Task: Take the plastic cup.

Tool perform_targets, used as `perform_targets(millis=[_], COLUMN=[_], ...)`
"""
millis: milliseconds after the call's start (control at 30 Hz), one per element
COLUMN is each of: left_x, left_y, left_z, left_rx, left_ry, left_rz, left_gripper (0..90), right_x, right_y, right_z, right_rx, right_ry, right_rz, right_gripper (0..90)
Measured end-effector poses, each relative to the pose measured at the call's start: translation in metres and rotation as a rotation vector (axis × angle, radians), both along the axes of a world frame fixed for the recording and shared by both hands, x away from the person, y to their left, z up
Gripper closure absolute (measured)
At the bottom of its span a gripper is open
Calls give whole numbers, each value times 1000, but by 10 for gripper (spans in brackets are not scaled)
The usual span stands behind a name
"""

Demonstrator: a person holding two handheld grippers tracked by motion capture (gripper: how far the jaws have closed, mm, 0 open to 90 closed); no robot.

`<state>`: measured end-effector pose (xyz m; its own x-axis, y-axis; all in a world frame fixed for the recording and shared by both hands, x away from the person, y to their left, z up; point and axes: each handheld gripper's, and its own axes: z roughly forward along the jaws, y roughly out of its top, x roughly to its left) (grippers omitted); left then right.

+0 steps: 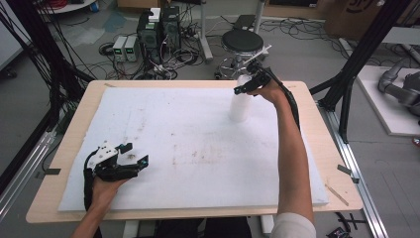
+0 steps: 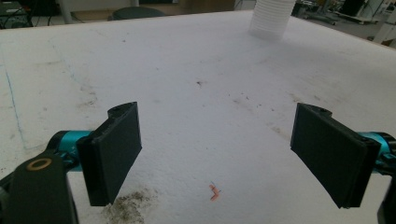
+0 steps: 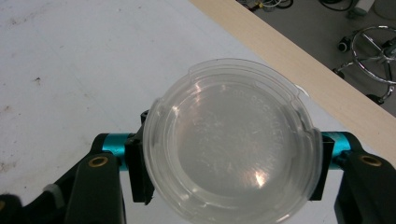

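Black stool (image 1: pixel 242 41), computer boxes (image 1: pixel 159 29) on floor beyond table.

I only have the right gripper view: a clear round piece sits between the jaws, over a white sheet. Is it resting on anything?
Observer: Yes. In the high view the right gripper is at the top of a tall white stack. The stack stands on the foam sheet, towards its far right. The clear round piece looks like the top of that stack.
Operator: Where is the other gripper?
Observer: The left gripper sits low over the sheet's near left corner, well away from the stack.
Operator: Is it holding anything?
Observer: No. The left gripper view shows its jaws wide apart, with only stained sheet between them.
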<state>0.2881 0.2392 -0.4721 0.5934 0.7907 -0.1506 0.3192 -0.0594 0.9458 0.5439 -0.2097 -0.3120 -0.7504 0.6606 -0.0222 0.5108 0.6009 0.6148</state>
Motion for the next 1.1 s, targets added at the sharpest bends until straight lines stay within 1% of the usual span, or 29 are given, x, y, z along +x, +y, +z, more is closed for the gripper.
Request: perform_targets(millis=[133,433,467,500,600,633,667,700,733,833,867,900,933,967,1000,1067,1100], left_x=[0,0,0,0,0,0,0,0,0,0,0,0,0,0,0,0,0], left_y=[0,0,0,0,0,0,0,0,0,0,0,0,0,0,0,0,0], left_z=[0,0,0,0,0,0,0,0,0,0,0,0,0,0,0,0,0], left_rx=[2,8,9,9,8,8,8,9,8,8,9,7,7,7,7,6,6], left_ry=[-1,0,0,-1,0,0,0,-1,-1,-2,-1,-3,-3,-3,-3,-3,-6], left_rz=[-3,-5,-5,-5,-4,-5,-5,-4,-4,-4,-4,-2,-2,-2,-2,-2,-2], left_gripper=[162,162,162,162,162,162,162,162,162,162,162,162,162,162,162,162,162], right_x=[-1,-3,-4,-4,-5,-6,-6,-6,-7,-8,-9,-9,-9,-10,-11,-13,-13], right_y=[0,-2,-2,-2,-2,-3,-3,-3,-4,-5,-6,-6,-6,-6,-5,-3,-2], right_z=[2,7,8,9,11,13,13,14,15,18,21,23,23,26,33,43,49], right_rx=[6,26,33,34,38,41,41,47,49,66,68,71,71,75,85,88,92], right_ry=[-4,-31,-22,-32,-41,-56,-56,-70,-70,-92,-90,-99,-99,-100,-115,-120,-129], right_rz=[-6,-7,-14,-12,-10,-6,-6,-2,-5,-4,-9,-5,-5,-10,-7,-11,-8], right_gripper=[369,376,379,381,386,389,389,394,395,399,400,401,401,403,407,409,411])
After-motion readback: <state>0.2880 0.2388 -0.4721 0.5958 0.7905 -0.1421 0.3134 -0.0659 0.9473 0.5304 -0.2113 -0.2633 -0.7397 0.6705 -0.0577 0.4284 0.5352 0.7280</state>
